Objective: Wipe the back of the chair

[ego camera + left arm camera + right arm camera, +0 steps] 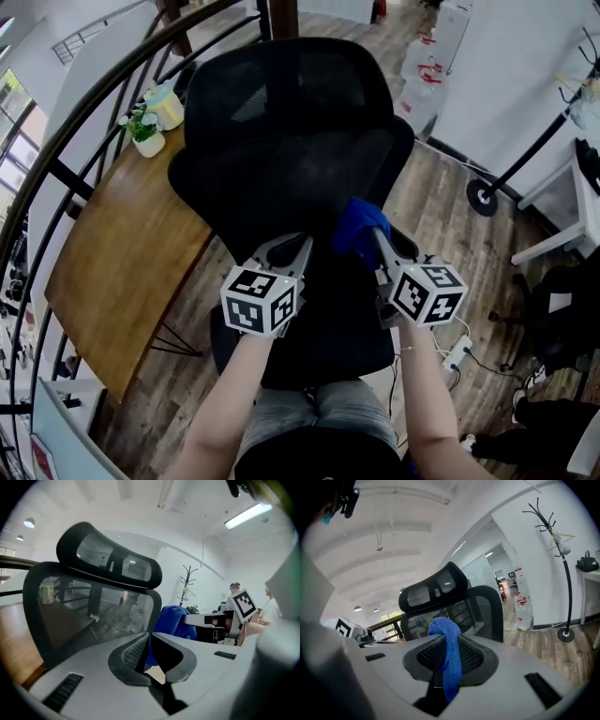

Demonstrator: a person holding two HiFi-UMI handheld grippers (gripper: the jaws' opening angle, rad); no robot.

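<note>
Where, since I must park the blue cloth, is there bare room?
The wooden table is bare from the potted plant to its near end, left of the chair. Crowded: its far corner, with plant and yellow container.

Two are showing: left hand-held gripper (292, 249), right hand-held gripper (377, 236). One black mesh chair (281, 141) is showing. One blue cloth (356, 225). One wooden counter (122, 253) is carrying one potted plant (145, 131) and one pale yellow container (167, 105). One coat stand (563, 573) is standing.
</note>
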